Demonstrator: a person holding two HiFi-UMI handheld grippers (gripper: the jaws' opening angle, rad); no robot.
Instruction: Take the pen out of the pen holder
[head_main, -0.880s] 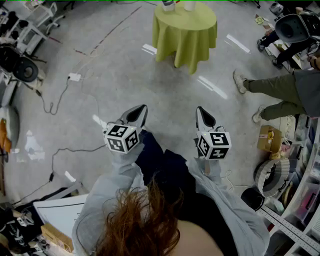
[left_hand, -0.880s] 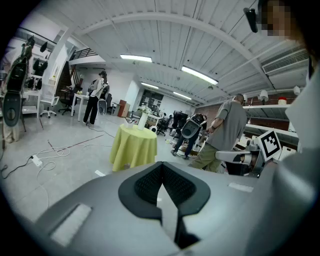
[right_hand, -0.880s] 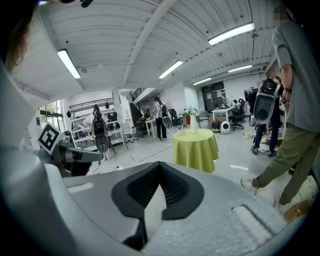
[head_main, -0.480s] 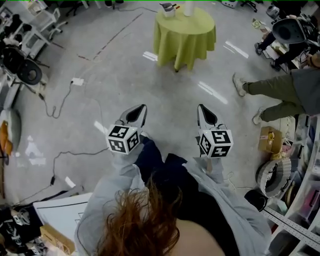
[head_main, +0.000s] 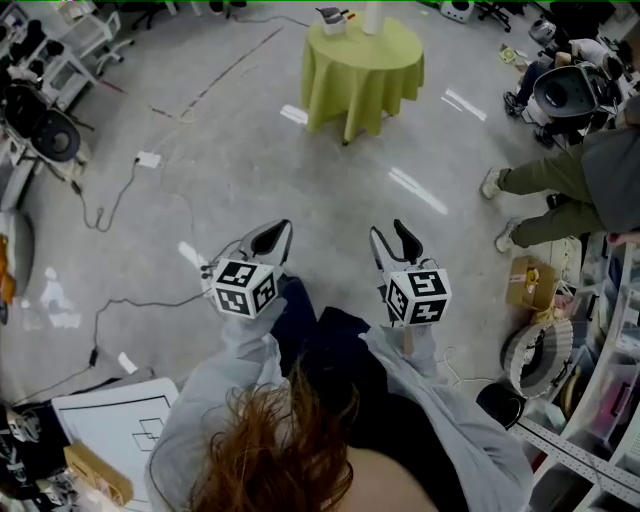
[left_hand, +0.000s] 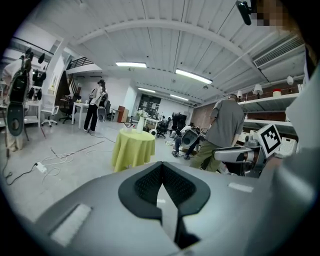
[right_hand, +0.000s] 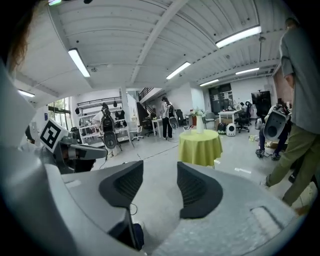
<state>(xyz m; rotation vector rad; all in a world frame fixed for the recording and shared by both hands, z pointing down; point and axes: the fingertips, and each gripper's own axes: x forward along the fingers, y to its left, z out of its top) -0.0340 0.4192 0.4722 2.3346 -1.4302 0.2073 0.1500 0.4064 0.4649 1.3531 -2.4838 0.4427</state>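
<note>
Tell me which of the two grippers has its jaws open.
The right gripper: its jaws stand well apart with nothing between them, while the left gripper has its jaws closed tip to tip.

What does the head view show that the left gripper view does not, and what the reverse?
Only the head view: the person's hair, a white sheet on the floor. Only the left gripper view: ceiling lights, the left gripper's ribbed pads, shut with nothing between. Both: the green-clothed table, a bystander in olive trousers.
</note>
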